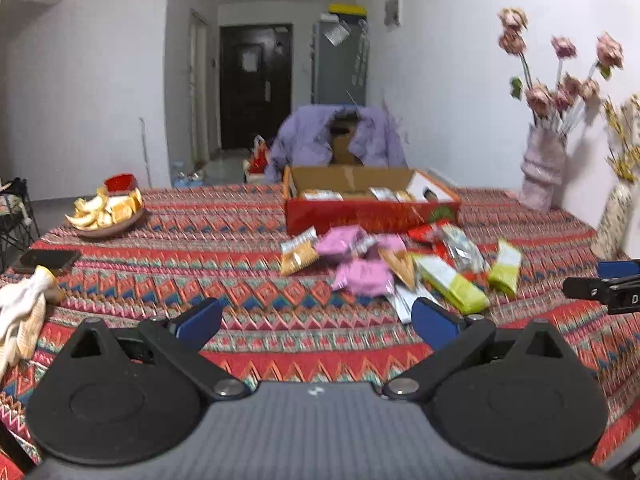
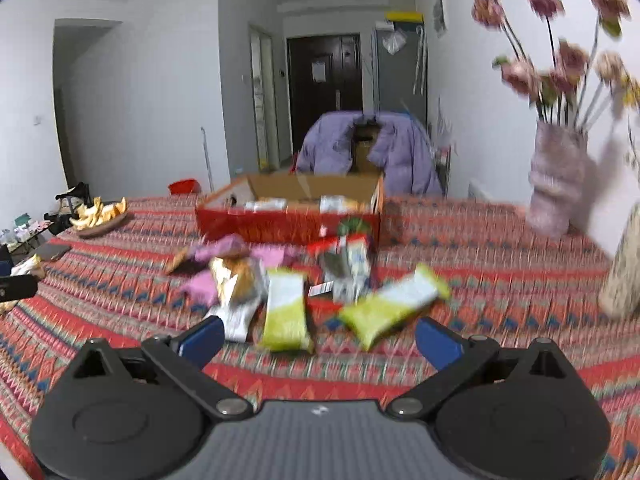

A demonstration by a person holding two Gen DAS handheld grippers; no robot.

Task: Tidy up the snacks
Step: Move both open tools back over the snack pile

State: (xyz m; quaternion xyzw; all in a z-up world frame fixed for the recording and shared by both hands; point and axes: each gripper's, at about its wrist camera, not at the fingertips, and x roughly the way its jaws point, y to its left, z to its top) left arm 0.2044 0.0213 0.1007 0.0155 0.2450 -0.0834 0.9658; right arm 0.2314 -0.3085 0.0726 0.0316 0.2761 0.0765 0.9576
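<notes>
A red cardboard box [image 1: 372, 216] [image 2: 288, 228] stands open on the patterned tablecloth with several packets inside. In front of it lies a loose heap of snack packets: pink ones [image 1: 362, 276] [image 2: 200, 284], green-and-white ones [image 1: 452, 286] [image 2: 286, 312], an orange one [image 1: 298, 254] and silver ones [image 2: 346, 268]. My left gripper [image 1: 316, 320] hangs open over bare cloth, short of the heap and a little to its left. My right gripper [image 2: 318, 338] is open too, with nothing between its fingers, just short of the green packets.
A plate of orange peel [image 1: 106, 212] [image 2: 100, 216], a dark phone [image 1: 50, 260] and white gloves [image 1: 20, 312] lie at the left. Two vases with flowers [image 1: 542, 168] [image 2: 556, 184] stand at the right by the wall. A chair with a purple jacket [image 1: 336, 136] is behind the box.
</notes>
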